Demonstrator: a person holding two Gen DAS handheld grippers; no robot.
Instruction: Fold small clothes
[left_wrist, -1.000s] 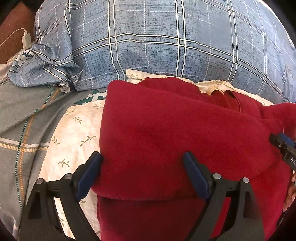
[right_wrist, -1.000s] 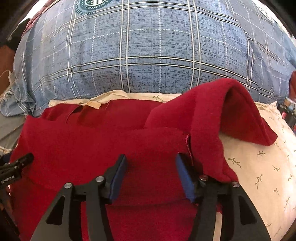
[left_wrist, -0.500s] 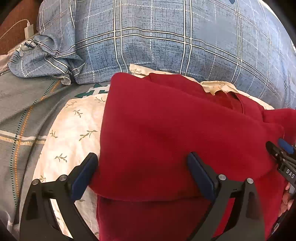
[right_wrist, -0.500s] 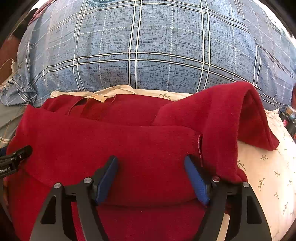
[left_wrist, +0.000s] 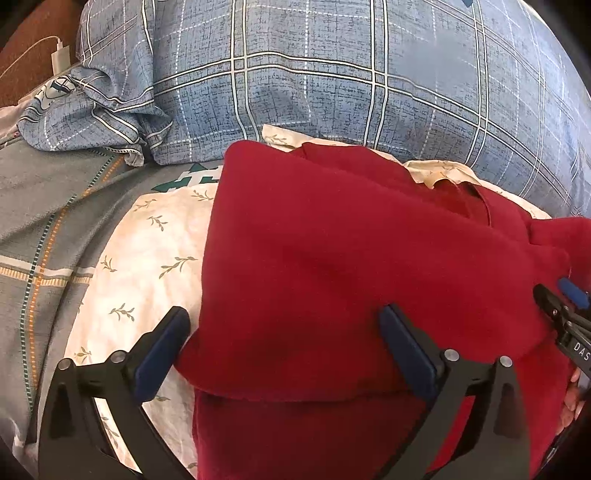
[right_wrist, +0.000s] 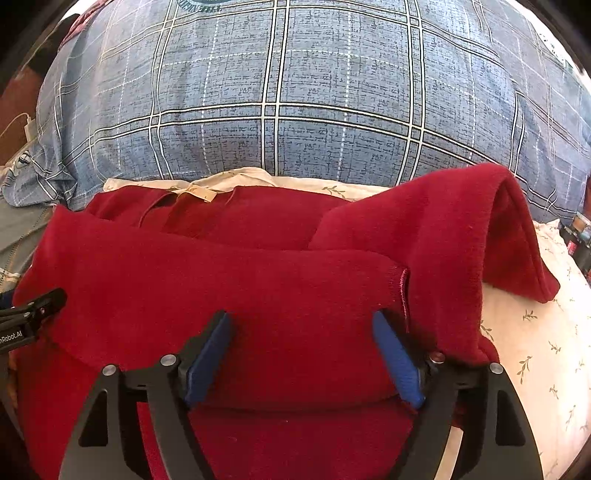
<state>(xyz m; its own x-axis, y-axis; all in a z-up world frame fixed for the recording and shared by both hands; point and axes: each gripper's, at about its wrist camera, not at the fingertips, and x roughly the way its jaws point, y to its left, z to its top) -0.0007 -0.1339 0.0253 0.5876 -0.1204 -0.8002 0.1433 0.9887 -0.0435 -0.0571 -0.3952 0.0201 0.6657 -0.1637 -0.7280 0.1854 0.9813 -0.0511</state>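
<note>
A dark red fleece garment (left_wrist: 351, 266) lies on a cream leaf-print sheet (left_wrist: 147, 258), its lower part folded up over its body; the folded edge runs across both views. It also fills the right wrist view (right_wrist: 258, 288), where one sleeve (right_wrist: 480, 221) arches up at the right and a tan neck label (right_wrist: 199, 194) shows at the back. My left gripper (left_wrist: 282, 341) is open, its jaws straddling the folded edge's left end. My right gripper (right_wrist: 301, 354) is open over the fold's right end, near the side seam. Each gripper's tip shows at the edge of the other's view.
A big blue plaid pillow (right_wrist: 295, 92) rises right behind the garment and also shows in the left wrist view (left_wrist: 332, 74). A grey striped blanket (left_wrist: 40, 229) lies at the left. A white charger and cable (left_wrist: 59, 55) sit at the far left, and dark objects (right_wrist: 576, 236) at the right edge.
Both grippers opened wider and let go of the folded edge, which now lies on the garment. Both pulled back slightly toward me. The garment has settled flatter.
</note>
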